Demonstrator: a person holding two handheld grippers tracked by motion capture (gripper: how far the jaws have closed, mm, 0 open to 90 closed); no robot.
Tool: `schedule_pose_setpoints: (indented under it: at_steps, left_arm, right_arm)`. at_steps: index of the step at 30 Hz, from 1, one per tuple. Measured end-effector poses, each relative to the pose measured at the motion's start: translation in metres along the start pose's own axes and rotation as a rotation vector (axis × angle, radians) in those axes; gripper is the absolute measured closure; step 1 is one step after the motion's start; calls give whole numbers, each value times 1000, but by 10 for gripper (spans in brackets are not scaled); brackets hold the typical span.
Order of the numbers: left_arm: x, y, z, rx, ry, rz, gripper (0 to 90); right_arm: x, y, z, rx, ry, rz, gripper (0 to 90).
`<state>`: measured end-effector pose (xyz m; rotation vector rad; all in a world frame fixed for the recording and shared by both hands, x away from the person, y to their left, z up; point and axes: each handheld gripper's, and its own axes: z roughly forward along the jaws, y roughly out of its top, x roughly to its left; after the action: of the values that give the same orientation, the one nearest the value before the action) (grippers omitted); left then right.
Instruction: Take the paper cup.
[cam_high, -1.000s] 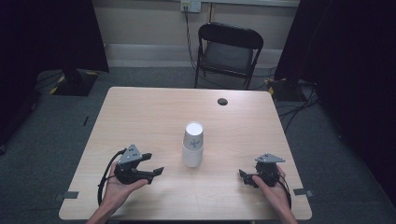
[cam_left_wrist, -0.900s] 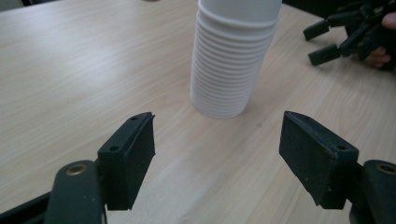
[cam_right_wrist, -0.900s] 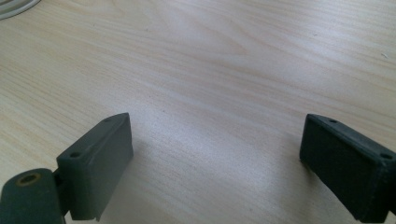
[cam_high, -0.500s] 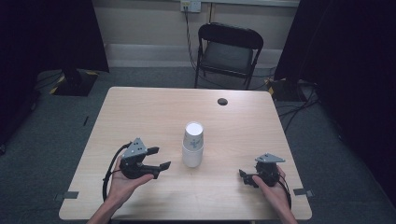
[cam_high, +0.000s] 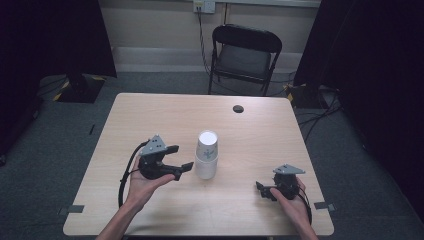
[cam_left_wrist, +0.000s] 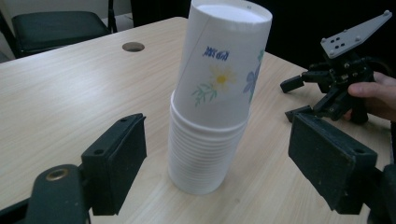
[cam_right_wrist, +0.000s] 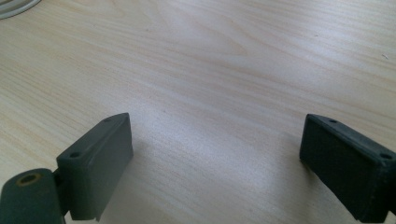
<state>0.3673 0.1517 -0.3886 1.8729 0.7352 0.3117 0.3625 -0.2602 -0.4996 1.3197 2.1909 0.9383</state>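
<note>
We are reaching our left gripper (cam_high: 182, 157), jaws just opened and empty, toward the cup stack (cam_high: 206, 155), next closing on its top cup; right gripper (cam_high: 264, 190) rests released.

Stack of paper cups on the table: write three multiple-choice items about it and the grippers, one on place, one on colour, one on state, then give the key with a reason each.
1. Where does the stack of paper cups stand on the table?
A. Between the two grippers, nearer the left one
B. On the far right corner
C. On the chair seat

2. What colour is the flower centre printed on the top cup?
A. Red
B. Yellow
C. Black

3. How do the left gripper's jaws stand?
A. Shut on the stack
B. Shut on nothing
C. Open, apart from the stack

Key: A, the high view shows the stack close by the left gripper, the right gripper farther off. B, the left gripper view shows a yellow centre. C, both jaws stand clear of the cups; they have just been opening.
</note>
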Motion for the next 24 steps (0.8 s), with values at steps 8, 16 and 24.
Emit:
schedule_pose_setpoints:
  at_steps: [8,16,24]
  left_arm:
    - [0,9,5,-34,8,20,158]
    - [-4,24,21,-21,-13,56,166]
    - [-5,33,38,-1,-26,66,174]
  right_arm:
    - [0,0,0,0,0,0,91]
    - [0,0,0,0,0,-1,91]
    - [0,0,0,0,0,0,91]
